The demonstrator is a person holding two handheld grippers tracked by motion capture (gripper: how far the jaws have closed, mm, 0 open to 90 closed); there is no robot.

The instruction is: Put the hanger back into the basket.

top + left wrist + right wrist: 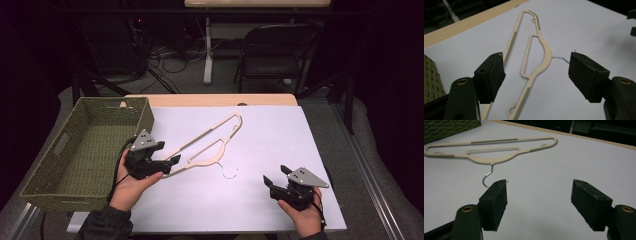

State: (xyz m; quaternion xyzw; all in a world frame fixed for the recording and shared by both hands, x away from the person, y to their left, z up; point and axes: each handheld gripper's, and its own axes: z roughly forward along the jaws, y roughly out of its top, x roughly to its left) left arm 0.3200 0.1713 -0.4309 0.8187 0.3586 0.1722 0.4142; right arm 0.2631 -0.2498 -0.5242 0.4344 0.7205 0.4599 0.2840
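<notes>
Two grippers, one hanger flat on the counter

Two handheld grippers sit over a white sheet (280,145) covering the wooden counter (210,99). Cream plastic hanger (209,145) lies flat on the sheet, running diagonally from near the woven basket (55,172) up toward centre, its metal hook (230,173) pointing at the person's side. Left gripper (170,165) is at the hanger's lower-left end, just beside the basket's right wall. In the left gripper view its jaws stand wide and released, with the hanger's bar and lower end showing between them on the sheet below; pads are not pressing on it. Whether a jaw tip touches the hanger can't be told from the high view. Right gripper (277,176) hovers low at the sheet's lower right, well apart from the hanger body, held in the right hand (306,216). Its jaws are also spread wide, bare sheet between them; in the right gripper view the hook sits just beyond its left jaw.
</notes>
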